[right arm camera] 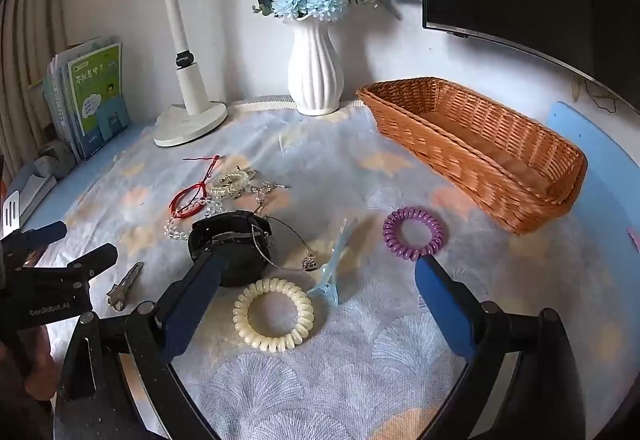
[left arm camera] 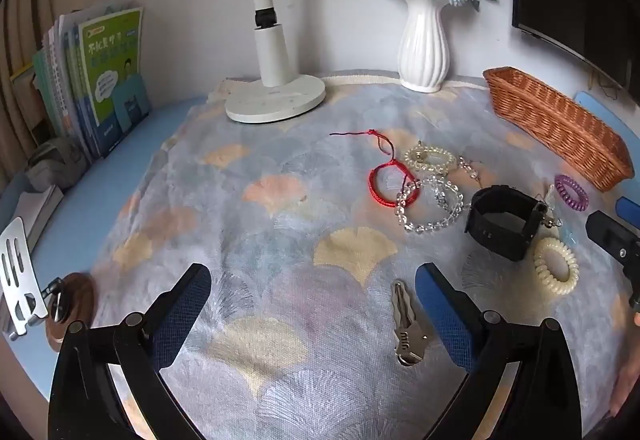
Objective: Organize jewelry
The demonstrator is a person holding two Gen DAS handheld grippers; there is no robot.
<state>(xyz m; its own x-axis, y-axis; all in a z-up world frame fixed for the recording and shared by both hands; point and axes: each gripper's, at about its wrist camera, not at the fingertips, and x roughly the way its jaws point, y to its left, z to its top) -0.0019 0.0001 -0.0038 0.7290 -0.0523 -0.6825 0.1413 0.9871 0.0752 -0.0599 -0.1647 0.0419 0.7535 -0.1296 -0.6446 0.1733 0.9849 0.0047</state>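
Hovering above the cloth-covered desk, the left tool tilts downward with its blue-padded jaws spread wide and nothing between them. A key lies flat just inside its right finger. Farther out, the jewelry sits in a loose cluster: a red cord bracelet, a pearl bracelet, a clear bead bracelet, a black watch, a cream coil hair tie and a purple coil hair tie. The wicker basket stands at the far right, its inside hidden from this view. The right tool's tip shows at the right edge.

From the right wrist, the right tool also slopes down, jaws fully apart and gripping nothing; the cream hair tie and a light blue hair clip lie between its fingers on the cloth. The purple hair tie rests just beyond the right finger. Here the basket shows its bare woven bottom. A hand holds the left tool at the left edge.
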